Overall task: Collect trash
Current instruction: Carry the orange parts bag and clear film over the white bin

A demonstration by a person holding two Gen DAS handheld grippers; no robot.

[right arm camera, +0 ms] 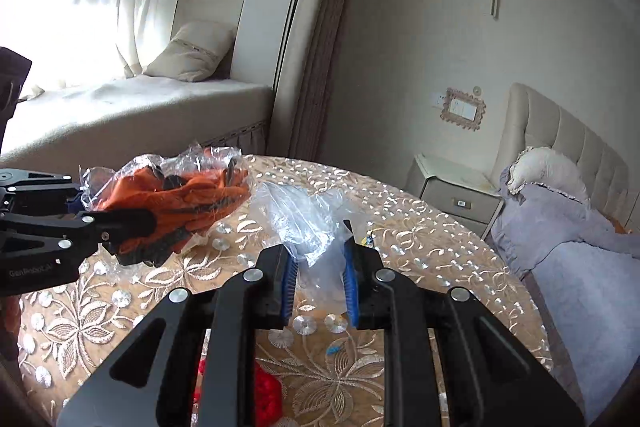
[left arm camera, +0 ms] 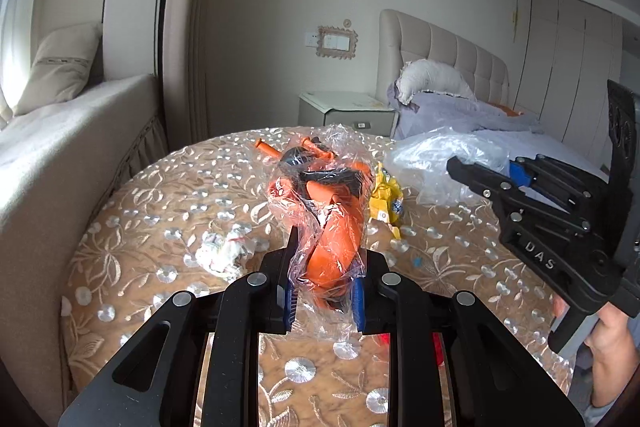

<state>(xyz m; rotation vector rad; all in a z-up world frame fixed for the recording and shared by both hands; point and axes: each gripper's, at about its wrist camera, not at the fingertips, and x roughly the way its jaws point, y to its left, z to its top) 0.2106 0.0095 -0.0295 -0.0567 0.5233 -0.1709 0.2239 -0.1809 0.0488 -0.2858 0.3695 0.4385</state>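
My left gripper (left arm camera: 326, 267) is shut on a clear plastic bag of orange and black items (left arm camera: 324, 203) and holds it above the round table; the bag also shows in the right wrist view (right arm camera: 180, 195). My right gripper (right arm camera: 318, 263) holds a crumpled clear plastic bag (right arm camera: 304, 219) between its fingers, also seen in the left wrist view (left arm camera: 436, 163). A yellow wrapper (left arm camera: 386, 193), a crumpled white tissue (left arm camera: 222, 253) and an orange stick (left arm camera: 266, 147) lie on the table.
The round table has a gold embroidered cloth (left arm camera: 160, 227). A red item (right arm camera: 266, 395) lies near its front edge under my right gripper. A window seat (right arm camera: 120, 107) is at left, a nightstand (left arm camera: 348, 113) and bed (right arm camera: 580, 267) behind.
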